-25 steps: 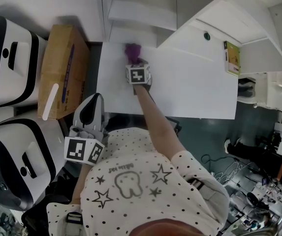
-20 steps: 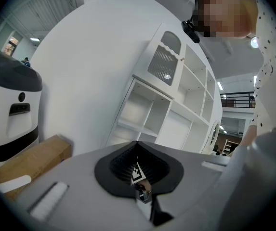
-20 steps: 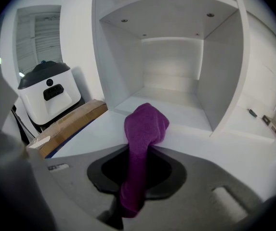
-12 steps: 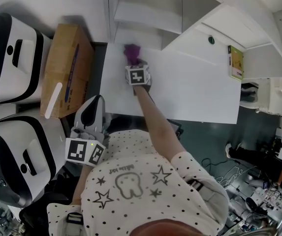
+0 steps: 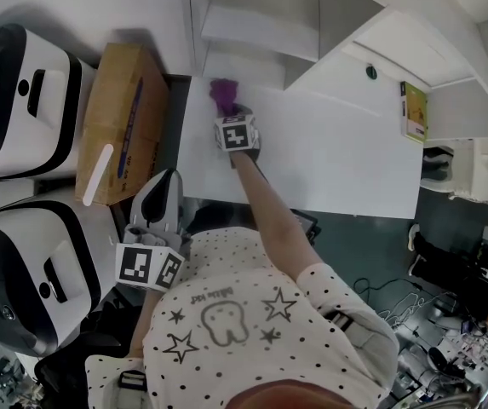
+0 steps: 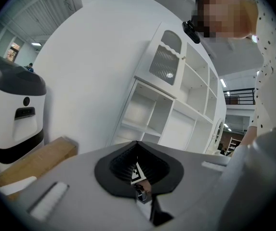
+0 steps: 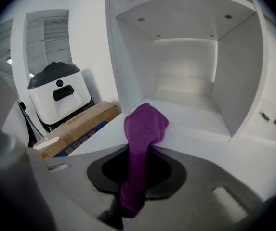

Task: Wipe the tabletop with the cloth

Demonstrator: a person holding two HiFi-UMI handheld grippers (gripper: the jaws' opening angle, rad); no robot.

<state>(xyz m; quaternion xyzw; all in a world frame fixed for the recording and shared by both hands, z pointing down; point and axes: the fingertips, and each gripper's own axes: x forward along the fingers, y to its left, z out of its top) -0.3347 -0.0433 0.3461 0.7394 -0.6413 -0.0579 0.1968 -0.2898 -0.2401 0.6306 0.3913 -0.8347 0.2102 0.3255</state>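
Right tongs (image 5: pixel 230 114) pinch the cloth (image 5: pixel 224 95), arm outstretched; left tongs (image 5: pixel 164 181) sit closed beside the torso.

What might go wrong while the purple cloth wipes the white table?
The cloth sits at the far left corner of the tabletop, so a sweep might slip off the edge toward the cardboard box. It is bunched in the right gripper, so it may miss spots.

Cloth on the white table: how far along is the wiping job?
Done: the right gripper is shut on the cloth. In hand: the cloth lies on the far left corner of the tabletop, by the shelves. Left: the wide bare stretch to the right. No marks show what has been wiped, so I cannot tell how much. The left gripper hangs shut and empty, off the table.
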